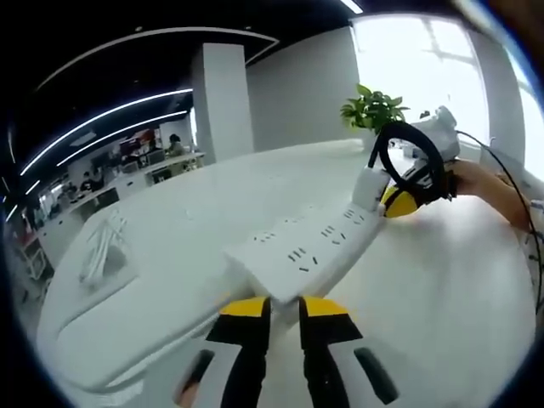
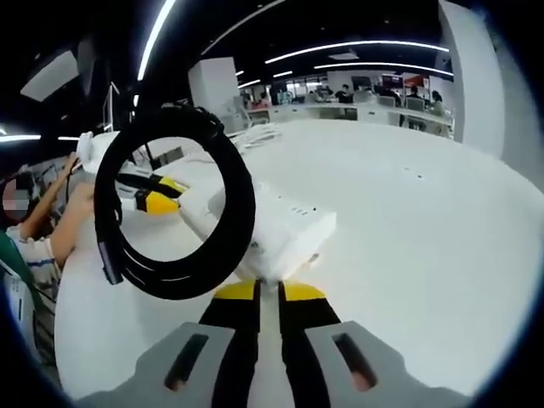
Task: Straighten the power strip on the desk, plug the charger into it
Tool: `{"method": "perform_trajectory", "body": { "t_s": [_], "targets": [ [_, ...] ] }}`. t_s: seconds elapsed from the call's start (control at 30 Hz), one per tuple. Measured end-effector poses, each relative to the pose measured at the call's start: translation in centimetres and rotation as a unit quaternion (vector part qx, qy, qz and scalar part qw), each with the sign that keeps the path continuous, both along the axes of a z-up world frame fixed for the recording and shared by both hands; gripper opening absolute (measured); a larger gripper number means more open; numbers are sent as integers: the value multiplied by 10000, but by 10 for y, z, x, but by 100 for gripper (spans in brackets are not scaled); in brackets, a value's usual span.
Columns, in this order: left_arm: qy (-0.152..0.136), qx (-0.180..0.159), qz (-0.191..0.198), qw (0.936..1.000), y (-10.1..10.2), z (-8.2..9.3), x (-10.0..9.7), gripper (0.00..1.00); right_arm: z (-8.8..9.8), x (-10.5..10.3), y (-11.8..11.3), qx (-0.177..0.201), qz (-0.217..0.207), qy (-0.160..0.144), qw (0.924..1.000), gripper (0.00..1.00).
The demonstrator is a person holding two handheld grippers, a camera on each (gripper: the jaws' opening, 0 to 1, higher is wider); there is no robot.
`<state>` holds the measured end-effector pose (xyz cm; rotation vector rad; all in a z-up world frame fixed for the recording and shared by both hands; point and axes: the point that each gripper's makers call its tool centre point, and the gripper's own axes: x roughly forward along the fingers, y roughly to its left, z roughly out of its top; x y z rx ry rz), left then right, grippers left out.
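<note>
On the white desk (image 1: 442, 280) the strip (image 1: 310, 246) lies lengthwise between the two grippers, and the left gripper (image 1: 285, 308) has its jaws pressed together on the strip's near end. At the far end the right gripper (image 1: 399, 200) pinches the white charger (image 1: 371, 187), which stands upright touching the strip, with its black coiled cable (image 1: 414, 161) looping above. Seen from the right gripper view, the right gripper (image 2: 269, 293) grips the charger (image 2: 280, 246), cable coil (image 2: 174, 204) hanging left, left gripper (image 2: 157, 194) beyond.

power strip (image 1: 308, 246) on desk (image 1: 442, 280), charger (image 1: 371, 187) at its far end
</note>
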<state>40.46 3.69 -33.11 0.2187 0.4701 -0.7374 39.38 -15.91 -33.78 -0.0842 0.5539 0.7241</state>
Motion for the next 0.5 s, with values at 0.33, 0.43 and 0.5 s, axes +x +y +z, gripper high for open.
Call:
{"method": "perform_trajectory", "body": {
  "t_s": [0.33, 0.43, 0.5],
  "targets": [
    [-50, -17, -28, 10000, 1, 2, -8, 12, 9, -4, -2, 62, -90, -91, 9999, 6],
    [-59, -72, -52, 9999, -1, 5, -13, 12, 10, -8, -2, -23, -86, -137, 9999, 6],
    [-36, -104, -80, 9999, -3, 6, -18, 12, 10, -11, -3, -46, -92, -146, 9998, 7]
  ]
}}
